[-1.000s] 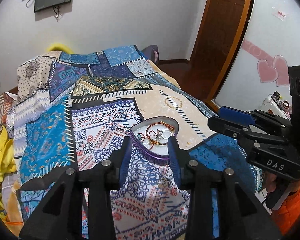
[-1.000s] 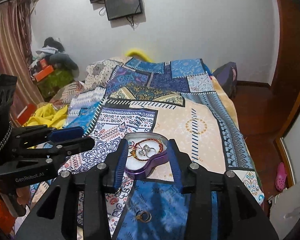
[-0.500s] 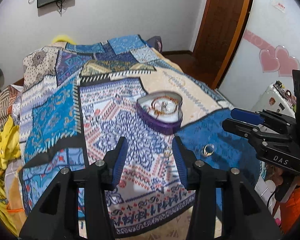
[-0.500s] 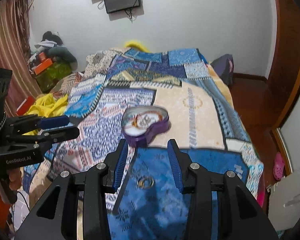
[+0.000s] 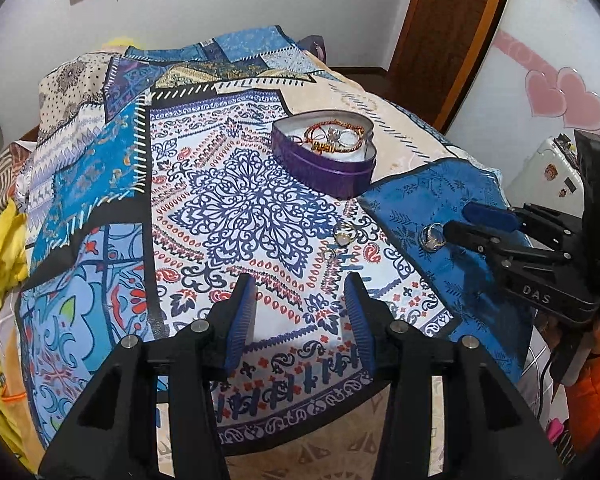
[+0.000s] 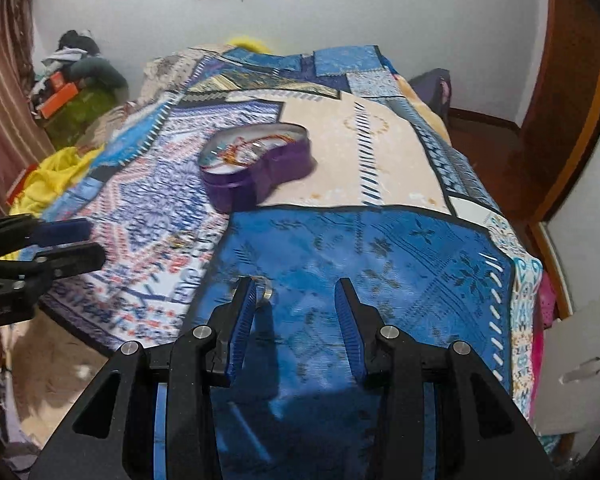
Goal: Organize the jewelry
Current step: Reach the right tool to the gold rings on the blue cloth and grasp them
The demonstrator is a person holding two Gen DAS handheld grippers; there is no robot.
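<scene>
A heart-shaped purple tin is seen on the patterned bedspread, toward the right edge of the bed, with red bracelets and rings already inside it. A second ago both grippers were held close over the tin; now they have been pulled back toward the near edge of the bed, so the loose rings are in view. The left gripper is held wide open with nothing in it, and a gold ring lies a little ahead of it on the white patch. The right gripper is also wide open and empty, and a silver ring lies just beside its left finger on the blue patch. It looks like the silver ring is to be picked up next and put in the tin
</scene>
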